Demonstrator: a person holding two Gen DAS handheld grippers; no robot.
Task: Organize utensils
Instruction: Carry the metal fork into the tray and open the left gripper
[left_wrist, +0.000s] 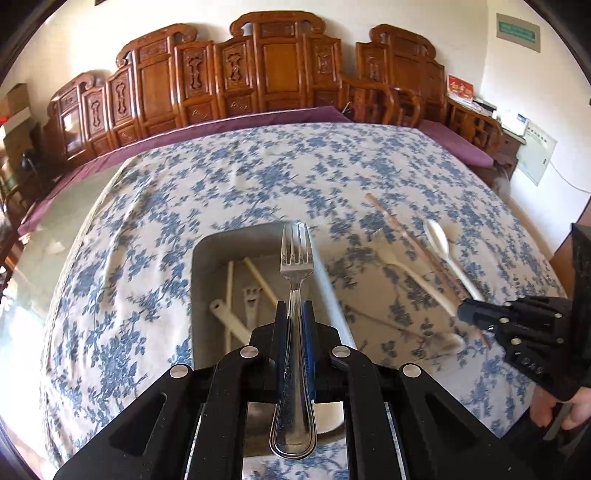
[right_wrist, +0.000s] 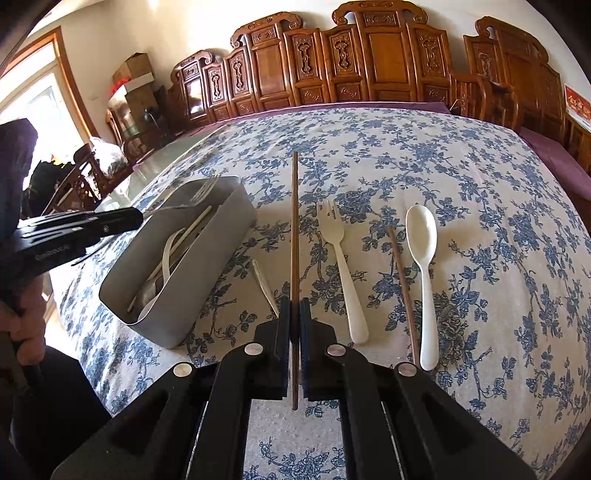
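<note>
My left gripper is shut on a metal fork and holds it over the grey utensil box, which has several white utensils inside. The box also shows in the right wrist view. My right gripper is shut on a brown chopstick and holds it above the table, to the right of the box. On the cloth lie a white fork, a second brown chopstick, a white spoon and a small white utensil.
The table carries a blue floral cloth. Carved wooden chairs stand along the far side. The left gripper shows at the left of the right wrist view; the right gripper shows at the right of the left wrist view.
</note>
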